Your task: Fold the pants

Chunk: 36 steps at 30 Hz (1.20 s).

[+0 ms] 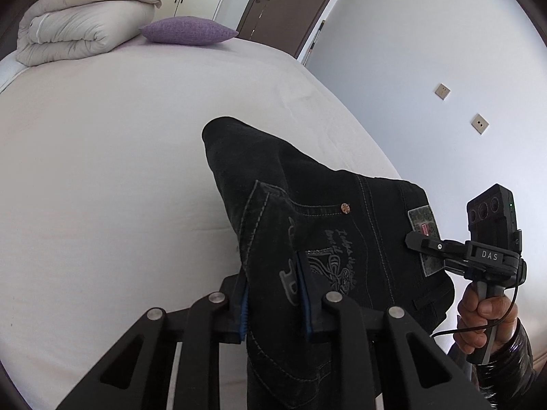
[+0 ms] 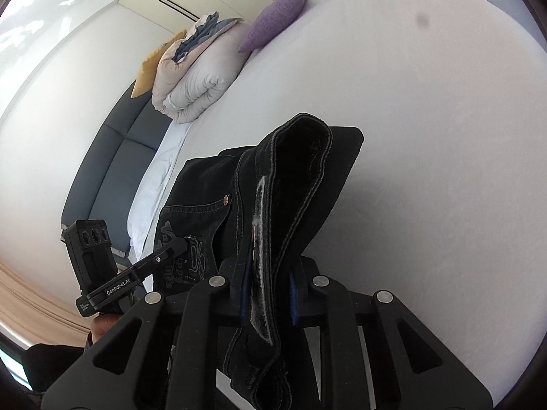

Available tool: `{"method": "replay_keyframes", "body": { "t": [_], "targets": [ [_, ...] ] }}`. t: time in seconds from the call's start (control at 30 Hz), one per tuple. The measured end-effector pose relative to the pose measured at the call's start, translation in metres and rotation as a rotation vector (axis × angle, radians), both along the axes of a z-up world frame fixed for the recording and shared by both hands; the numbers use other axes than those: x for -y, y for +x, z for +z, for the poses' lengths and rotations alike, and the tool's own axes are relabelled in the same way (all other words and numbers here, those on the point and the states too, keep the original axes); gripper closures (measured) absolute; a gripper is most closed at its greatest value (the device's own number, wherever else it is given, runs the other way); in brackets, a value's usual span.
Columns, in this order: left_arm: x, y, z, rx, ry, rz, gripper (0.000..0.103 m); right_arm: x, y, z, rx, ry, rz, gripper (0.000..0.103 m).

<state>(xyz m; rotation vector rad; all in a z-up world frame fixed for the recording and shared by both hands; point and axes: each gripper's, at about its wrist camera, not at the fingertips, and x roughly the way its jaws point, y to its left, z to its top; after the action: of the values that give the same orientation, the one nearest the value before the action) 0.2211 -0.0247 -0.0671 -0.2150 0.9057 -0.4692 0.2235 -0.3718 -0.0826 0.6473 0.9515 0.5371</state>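
Note:
Black jeans (image 1: 307, 205) hang lifted above the white bed (image 1: 119, 171), bunched between both grippers. My left gripper (image 1: 273, 294) is shut on the fabric by the back pocket with grey embroidery. In the left wrist view my right gripper (image 1: 415, 241) pinches the waistband at the leather patch, held by a person's hand (image 1: 485, 317). In the right wrist view the right gripper (image 2: 268, 287) is shut on the folded waistband of the jeans (image 2: 307, 184). There my left gripper (image 2: 181, 244) clamps the pocket area to the left. The lower legs are hidden.
A folded duvet (image 1: 75, 30) and a purple cushion (image 1: 188, 30) lie at the head of the bed. The grey headboard (image 2: 106, 177) runs along that side. A brown door (image 1: 283, 0) and a white wall with sockets (image 1: 442, 91) stand beyond the mattress edge.

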Motion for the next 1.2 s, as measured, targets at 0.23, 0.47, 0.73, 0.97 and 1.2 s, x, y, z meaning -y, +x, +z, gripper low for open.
{"method": "replay_keyframes", "body": {
  "t": [0.23,0.47,0.73,0.97,1.2],
  "targets": [
    [0.027,0.054,-0.044,-0.066,-0.007,-0.007,0.079,0.055,0.054,-0.033,-0.062,-0.024,-0.041,0.087],
    [0.020,0.053,-0.088,-0.108,-0.026,0.028,0.056,0.093,0.052,-0.088,-0.085,0.063,-0.056,0.079],
    [0.016,0.015,-0.055,0.013,0.067,0.059,0.052,0.130,0.001,-0.059,0.001,-0.026,-0.214,0.054],
    [0.016,-0.083,0.032,0.483,0.248,0.213,0.000,0.111,-0.094,0.021,0.242,-0.256,-0.308,0.053],
    [0.023,-0.182,0.105,0.842,0.339,0.320,0.000,0.073,-0.188,0.116,0.565,-0.372,-0.473,0.024]
  ]
}}
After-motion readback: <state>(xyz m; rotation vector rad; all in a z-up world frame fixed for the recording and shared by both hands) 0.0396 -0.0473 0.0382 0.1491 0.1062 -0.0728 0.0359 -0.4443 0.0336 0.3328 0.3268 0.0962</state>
